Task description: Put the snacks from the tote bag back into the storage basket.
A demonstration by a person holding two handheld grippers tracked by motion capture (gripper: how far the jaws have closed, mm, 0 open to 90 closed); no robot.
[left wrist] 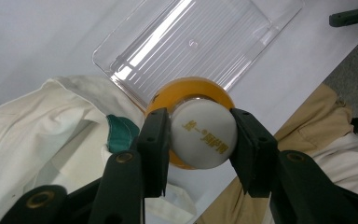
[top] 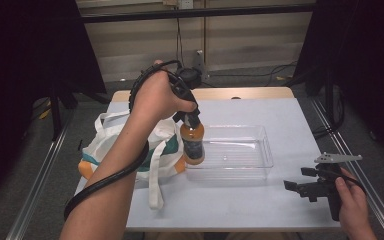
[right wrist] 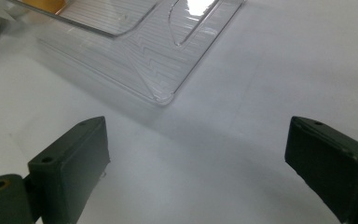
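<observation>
My left gripper is shut on the white cap of an orange drink bottle, which hangs upright above the table between the cloth bag and the left end of the clear plastic tray. In the left gripper view the jaws pinch the cap from both sides, with the tray below and beyond. My right gripper rests low near the table's front right edge, open, with nothing between its fingers. A corner of the tray lies just ahead of it.
A white cloth tote bag with teal and orange patches lies crumpled on the left of the white table. Its strap trails toward the front edge. Dark curtains and stands flank the table.
</observation>
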